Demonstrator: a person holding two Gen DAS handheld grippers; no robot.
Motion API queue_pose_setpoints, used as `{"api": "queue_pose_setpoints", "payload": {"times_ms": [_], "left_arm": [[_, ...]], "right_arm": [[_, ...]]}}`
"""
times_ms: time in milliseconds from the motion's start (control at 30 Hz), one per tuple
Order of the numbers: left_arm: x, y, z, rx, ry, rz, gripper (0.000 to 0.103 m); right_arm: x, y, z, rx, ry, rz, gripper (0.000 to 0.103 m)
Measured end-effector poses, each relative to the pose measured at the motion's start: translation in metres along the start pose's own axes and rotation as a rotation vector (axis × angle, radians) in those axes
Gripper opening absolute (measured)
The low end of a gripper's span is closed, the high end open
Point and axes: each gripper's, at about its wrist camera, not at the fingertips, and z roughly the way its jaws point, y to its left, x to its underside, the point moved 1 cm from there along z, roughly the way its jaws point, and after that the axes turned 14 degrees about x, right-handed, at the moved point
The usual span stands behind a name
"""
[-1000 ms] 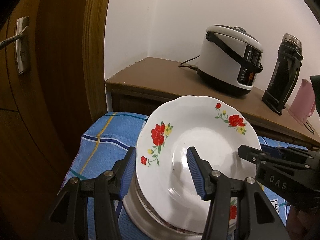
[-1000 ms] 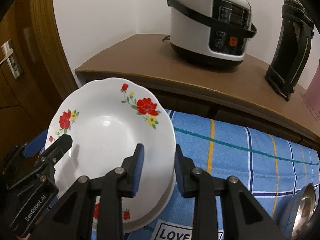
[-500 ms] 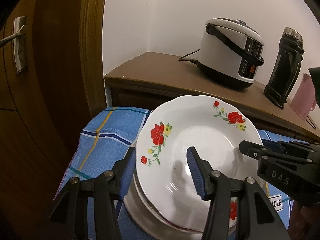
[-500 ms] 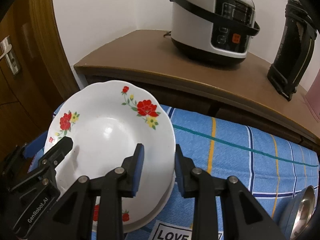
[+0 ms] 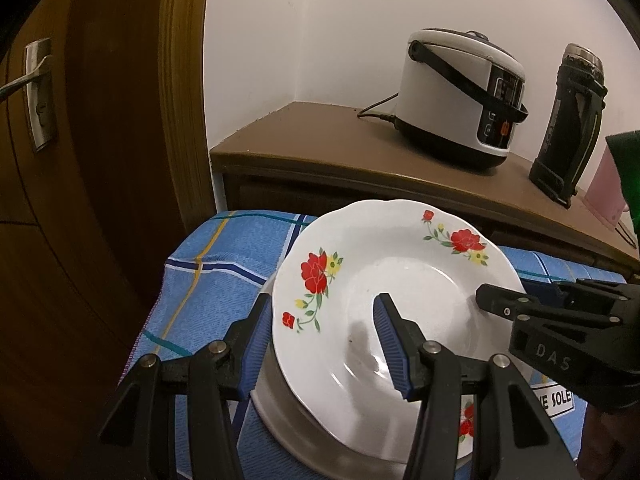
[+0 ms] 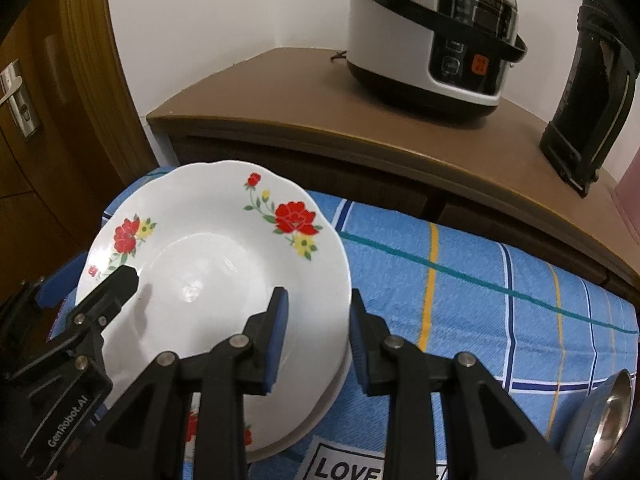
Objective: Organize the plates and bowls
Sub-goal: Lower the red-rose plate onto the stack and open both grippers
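Left tongs [image 5: 322, 344] straddling the left rim of the floral plate [image 5: 400, 300] with pads apart, plate sitting atop a stack at the desk's [image 6: 480, 280] left edge, right tongs [image 6: 318, 334] straddling its right rim, pads apart, steel bowl [image 6: 604, 420] lying at the right edge.

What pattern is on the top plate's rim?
Red and yellow flowers with green leaves on the white plate, clearest in the right wrist view.

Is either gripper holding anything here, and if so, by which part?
Both straddle the rim of the top floral plate: the left gripper on its left edge, the right gripper on its right edge. Whether the pads actually clamp it cannot be told.
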Motion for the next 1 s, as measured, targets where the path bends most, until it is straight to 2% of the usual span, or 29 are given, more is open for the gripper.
{"api": "queue_pose_setpoints", "payload": {"times_ms": [467,1000], "left_arm": [[0.0033,-0.0049,0.0012,-0.027,0.002,0.043,0.054],[0.0030,-0.0046,0.0005,-0.022,0.000,0.042,0.054]], "right_arm": [[-0.0008,0.0030,-0.0005,0.006,-0.002,-0.006,0.031],[0.0006,0.0024,0.0019,0.002,0.002,-0.002,0.031]]}}
